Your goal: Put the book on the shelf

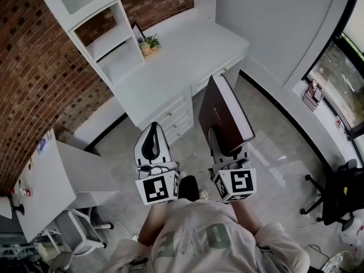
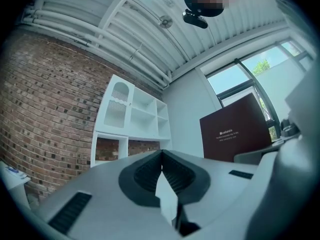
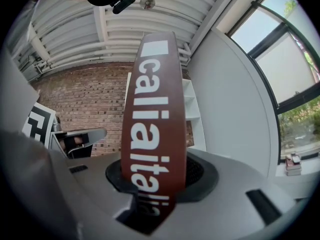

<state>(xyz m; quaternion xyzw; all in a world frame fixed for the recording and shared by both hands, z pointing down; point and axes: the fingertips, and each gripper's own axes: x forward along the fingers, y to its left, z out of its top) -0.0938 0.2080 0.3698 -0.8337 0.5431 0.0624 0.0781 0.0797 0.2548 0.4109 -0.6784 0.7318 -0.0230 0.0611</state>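
A dark brown book [image 1: 226, 111] with white lettering on its spine [image 3: 154, 114] stands upright on edge in my right gripper [image 1: 223, 144], whose jaws are shut on its lower end. In the right gripper view the spine fills the gap between the pads [image 3: 196, 171]. My left gripper [image 1: 152, 128] hangs beside it on the left, shut and holding nothing; its tips meet in the left gripper view [image 2: 161, 153]. The white shelf unit [image 1: 111, 41] stands on the desk ahead and to the left, with open compartments [image 2: 135, 116]. The book's cover [image 2: 235, 131] shows at the right of the left gripper view.
A white desk [image 1: 182, 56] with drawers [image 1: 173, 118] lies just ahead, against a brick wall [image 1: 34, 67]. A small potted plant [image 1: 150, 43] and a picture frame [image 1: 138, 33] sit by the shelf. A second white table [image 1: 51, 175] is at left, a window sill [image 1: 327, 112] and a black chair [image 1: 335, 195] at right.
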